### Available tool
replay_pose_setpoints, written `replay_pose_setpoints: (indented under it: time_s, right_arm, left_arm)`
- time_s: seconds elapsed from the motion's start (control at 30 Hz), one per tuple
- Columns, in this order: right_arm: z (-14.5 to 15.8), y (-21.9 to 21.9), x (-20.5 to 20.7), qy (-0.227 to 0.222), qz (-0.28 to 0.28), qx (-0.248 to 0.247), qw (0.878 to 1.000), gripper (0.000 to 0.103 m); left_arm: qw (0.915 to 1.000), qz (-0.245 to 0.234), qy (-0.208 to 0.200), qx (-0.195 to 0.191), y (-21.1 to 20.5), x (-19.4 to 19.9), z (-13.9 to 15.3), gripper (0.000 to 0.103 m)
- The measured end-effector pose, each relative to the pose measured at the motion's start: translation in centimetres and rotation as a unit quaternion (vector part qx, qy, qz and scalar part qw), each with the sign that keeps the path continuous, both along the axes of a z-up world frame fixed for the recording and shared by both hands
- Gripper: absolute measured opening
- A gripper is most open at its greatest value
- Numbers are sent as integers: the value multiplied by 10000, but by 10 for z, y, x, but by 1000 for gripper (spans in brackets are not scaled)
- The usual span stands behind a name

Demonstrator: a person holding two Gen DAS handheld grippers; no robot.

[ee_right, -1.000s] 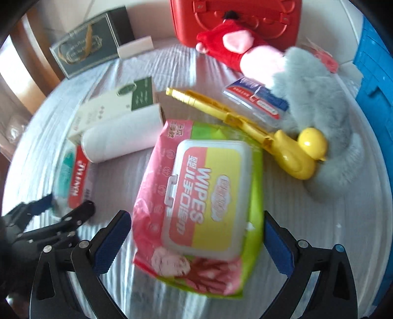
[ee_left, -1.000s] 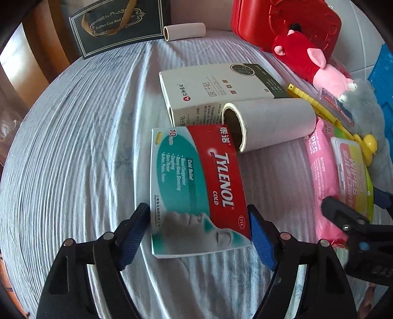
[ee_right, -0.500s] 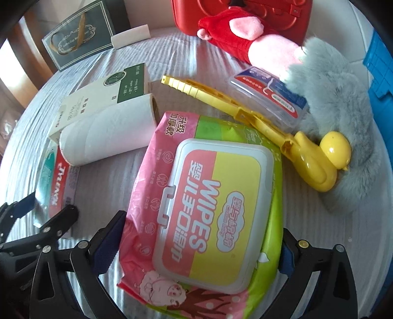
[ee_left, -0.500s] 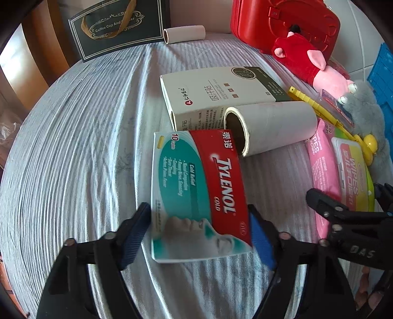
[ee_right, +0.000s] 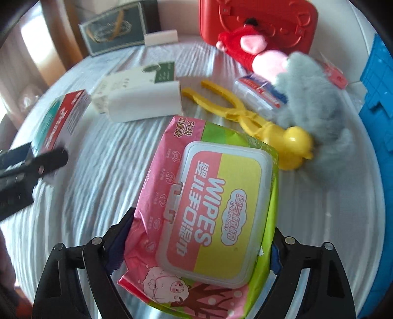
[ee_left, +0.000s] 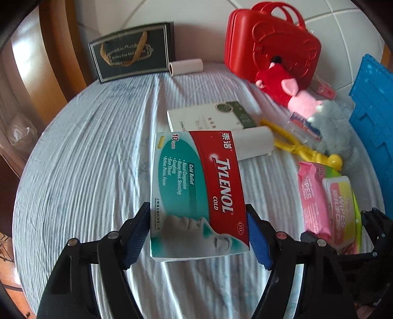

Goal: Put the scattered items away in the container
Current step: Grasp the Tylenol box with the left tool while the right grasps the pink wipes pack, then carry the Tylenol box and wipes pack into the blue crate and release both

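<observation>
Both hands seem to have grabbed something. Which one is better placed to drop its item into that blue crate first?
Probably the right. Its gripper has just closed on the pink-and-green wipes pack, and the blue plastic crate stands on that same side. The left gripper, clamping the red-and-teal Tylenol box, sits farther from it.

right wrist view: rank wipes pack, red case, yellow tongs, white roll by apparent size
1. wipes pack, though it sits nearest the camera
2. red case, partly cut off by the frame
3. yellow tongs and white roll: too alike to rank
</observation>
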State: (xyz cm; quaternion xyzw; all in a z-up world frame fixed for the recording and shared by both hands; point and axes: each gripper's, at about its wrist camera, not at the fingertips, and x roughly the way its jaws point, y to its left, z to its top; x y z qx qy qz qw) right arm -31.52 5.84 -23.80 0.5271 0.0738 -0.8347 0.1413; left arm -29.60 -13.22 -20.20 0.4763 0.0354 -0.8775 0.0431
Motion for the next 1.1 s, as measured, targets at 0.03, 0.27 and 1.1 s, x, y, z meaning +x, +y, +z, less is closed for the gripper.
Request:
replay_pose_setpoints:
  time_s: [0.03, 0.27, 1.1]
  right_arm:
    - [9, 6, 6, 75, 44, -52, 9999, 88]
    - [71, 35, 31, 718, 374, -293, 9963, 88]
    - [243, 90, 118, 2397, -93, 94, 9708, 88]
  left_arm:
    - [10000, 31, 59, -18, 4, 5, 7, 73]
    - [9987, 259, 414, -151, 32, 40, 57, 73]
    - [9848, -732, 1577, 26, 94, 110, 179, 73]
